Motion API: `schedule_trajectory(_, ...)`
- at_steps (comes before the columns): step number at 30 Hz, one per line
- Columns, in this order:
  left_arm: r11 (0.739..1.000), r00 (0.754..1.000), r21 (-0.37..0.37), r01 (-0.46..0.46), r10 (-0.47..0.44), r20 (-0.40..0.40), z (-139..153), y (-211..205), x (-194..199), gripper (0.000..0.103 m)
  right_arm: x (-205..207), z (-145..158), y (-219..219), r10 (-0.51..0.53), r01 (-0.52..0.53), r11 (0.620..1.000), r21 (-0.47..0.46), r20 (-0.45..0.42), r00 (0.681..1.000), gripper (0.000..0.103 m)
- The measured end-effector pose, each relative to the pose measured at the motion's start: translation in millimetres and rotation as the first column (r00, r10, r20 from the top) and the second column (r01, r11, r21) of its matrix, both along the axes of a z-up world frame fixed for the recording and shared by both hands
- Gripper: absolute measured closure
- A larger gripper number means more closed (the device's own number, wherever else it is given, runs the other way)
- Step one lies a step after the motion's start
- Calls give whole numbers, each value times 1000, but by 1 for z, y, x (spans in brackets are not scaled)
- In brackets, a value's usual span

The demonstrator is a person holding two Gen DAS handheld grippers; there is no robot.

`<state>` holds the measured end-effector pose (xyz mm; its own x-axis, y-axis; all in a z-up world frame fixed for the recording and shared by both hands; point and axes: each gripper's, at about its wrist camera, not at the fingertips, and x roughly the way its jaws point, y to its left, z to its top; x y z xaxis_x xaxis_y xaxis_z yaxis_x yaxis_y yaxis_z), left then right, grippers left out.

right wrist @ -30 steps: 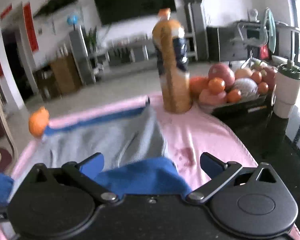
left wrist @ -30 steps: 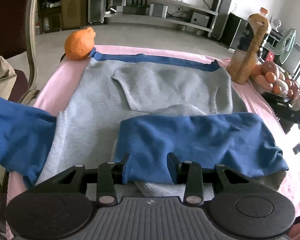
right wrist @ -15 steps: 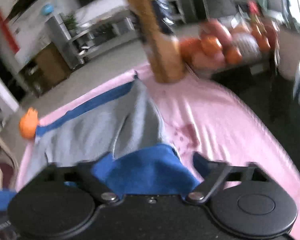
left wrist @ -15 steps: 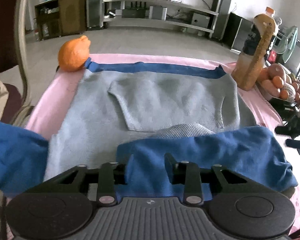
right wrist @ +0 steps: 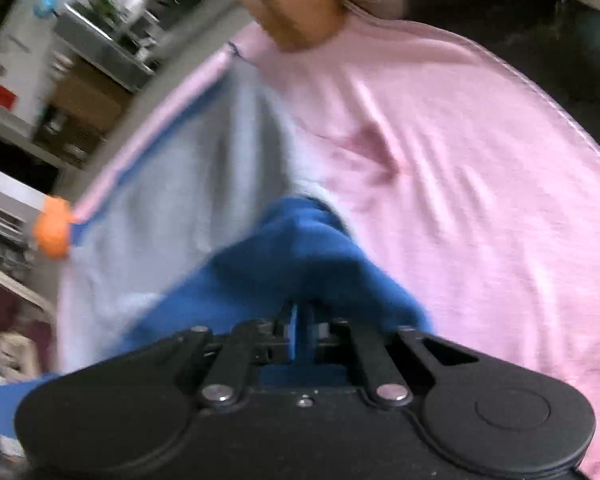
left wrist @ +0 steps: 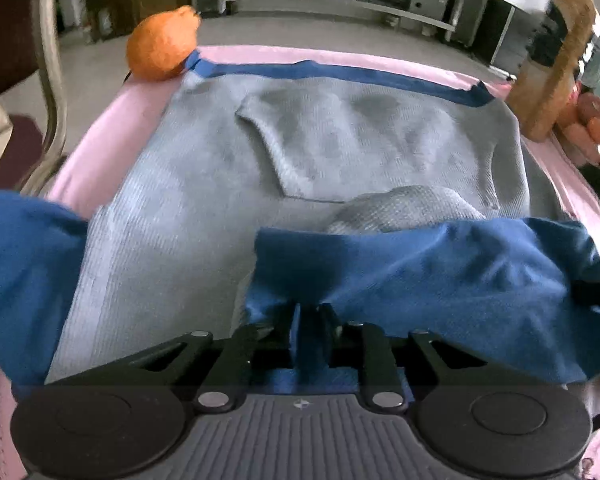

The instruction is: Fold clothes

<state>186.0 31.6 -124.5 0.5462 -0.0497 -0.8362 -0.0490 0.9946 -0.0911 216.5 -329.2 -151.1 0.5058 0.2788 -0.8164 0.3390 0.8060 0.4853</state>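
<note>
A grey knit sweater (left wrist: 220,184) with a blue hem lies flat on the pink cloth (left wrist: 100,136). A blue sleeve (left wrist: 440,272) is folded across its near part, and another blue sleeve (left wrist: 24,272) hangs off at the left. My left gripper (left wrist: 310,320) is closing, its fingers pinching the near left edge of the folded blue sleeve. In the right wrist view my right gripper (right wrist: 304,320) is shut on the right end of the blue sleeve (right wrist: 300,248), beside the grey sweater (right wrist: 204,184).
An orange fruit (left wrist: 160,50) sits at the far left corner on the hem. A tall orange drink bottle (left wrist: 556,60) and a tray of fruit (left wrist: 592,120) stand at the far right. A chair back (left wrist: 52,80) rises at the left. Bare pink cloth (right wrist: 460,160) spreads right of the sweater.
Both grippers came down onto the blue sleeve and their jaws closed from wide apart to pinching it. The right gripper also rolled, tilting its view.
</note>
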Motion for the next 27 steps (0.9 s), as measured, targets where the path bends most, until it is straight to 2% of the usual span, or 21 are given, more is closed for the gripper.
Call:
schedule_trajectory(2, 998, 999, -52, -41, 40, -12, 6, 14, -8, 90, -15, 11, 0, -14, 16, 999, -44, 39, 999, 103)
schedule_trajectory(3, 995, 998, -78, -56, 55, -15, 10, 20, -14, 90, -26, 20, 1, -29, 34, 996, -77, 71, 997, 100)
schedule_trajectory(4, 994, 998, -84, -70, 70, -11, 16, 25, -22, 90, -36, 29, 0, -35, 44, 995, -90, 101, 994, 96)
schedule_trajectory(6, 995, 995, -51, -89, 91, 31, 26, 30, -37, 89, -57, 44, -4, -38, 54, 994, -96, 158, 987, 96)
schedule_trajectory(9, 992, 992, -77, -95, 101, 76, 36, 35, -46, 89, -82, 55, -11, -53, 69, 995, -72, 214, 975, 95)
schedule_trajectory(13, 991, 992, -127, -35, 50, 119, 37, 24, -44, 89, -74, 42, -7, -17, 5, 998, 68, 176, 984, 95)
schedule_trajectory(16, 993, 997, -111, 27, -19, 69, 22, 8, -37, 86, -67, 31, 6, 27, -43, 990, 132, 120, 992, 95)
schedule_trajectory(19, 999, 999, 4, 43, -43, 6, 4, -1, -35, 83, -60, 16, 9, 36, -36, 997, 70, -3, 999, 95)
schedule_trajectory(20, 999, 999, 20, 44, -44, -5, 3, -2, -35, 83, -59, 10, 9, 30, -29, 999, 25, -59, 998, 103)
schedule_trajectory(21, 999, 999, 15, 41, -41, -8, 3, -1, -36, 83, -59, 6, 7, 26, -26, 1000, 3, -78, 997, 103)
schedule_trajectory(24, 1000, 1000, -25, 6, -6, -20, 4, 9, -37, 83, -64, 13, 10, 20, -24, 998, -59, -68, 997, 103)
schedule_trajectory(27, 999, 999, 4, -51, 51, -17, 17, 22, -51, 84, -78, 32, 19, 5, -4, 995, -103, 8, 1000, 97)
